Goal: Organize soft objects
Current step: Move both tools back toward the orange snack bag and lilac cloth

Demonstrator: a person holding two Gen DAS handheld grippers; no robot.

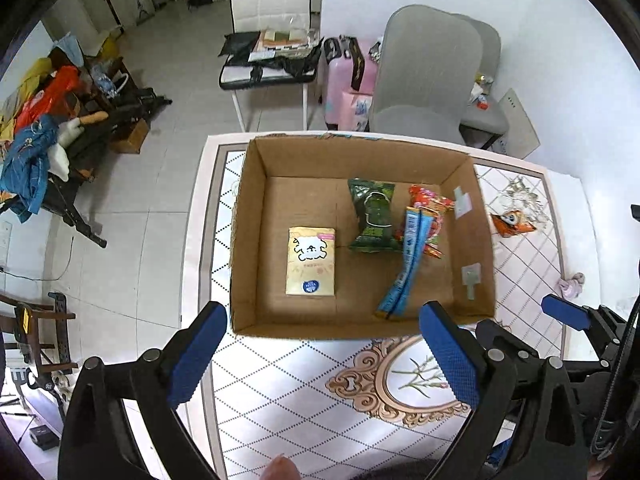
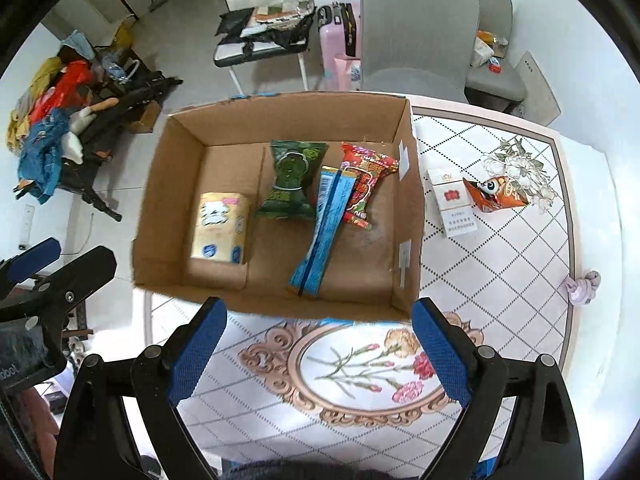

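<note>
A cardboard box [image 1: 472,216] [image 2: 168,184] stands on the patterned table. Inside lie a yellow tissue pack [image 1: 311,261] [image 2: 220,227], a green snack packet [image 1: 372,216] [image 2: 291,180], a blue stick packet [image 1: 404,268] [image 2: 322,228] and a red packet [image 1: 434,208] [image 2: 366,184]. My left gripper [image 1: 324,354] hangs open above the box's near wall, nothing between its fingers. My right gripper [image 2: 318,354] is open too, over the table just in front of the box. Right of the box lie an orange packet [image 1: 512,222] [image 2: 496,194] and a pink cloth ball [image 1: 572,284] [image 2: 582,286].
A white cigarette pack [image 2: 452,208] lies right of the box. Grey chairs [image 1: 428,76] [image 2: 416,28] stand behind the table, with a pink suitcase [image 1: 348,92] and a white chair [image 1: 272,40] beyond. A cluttered rack [image 1: 60,128] is at the left.
</note>
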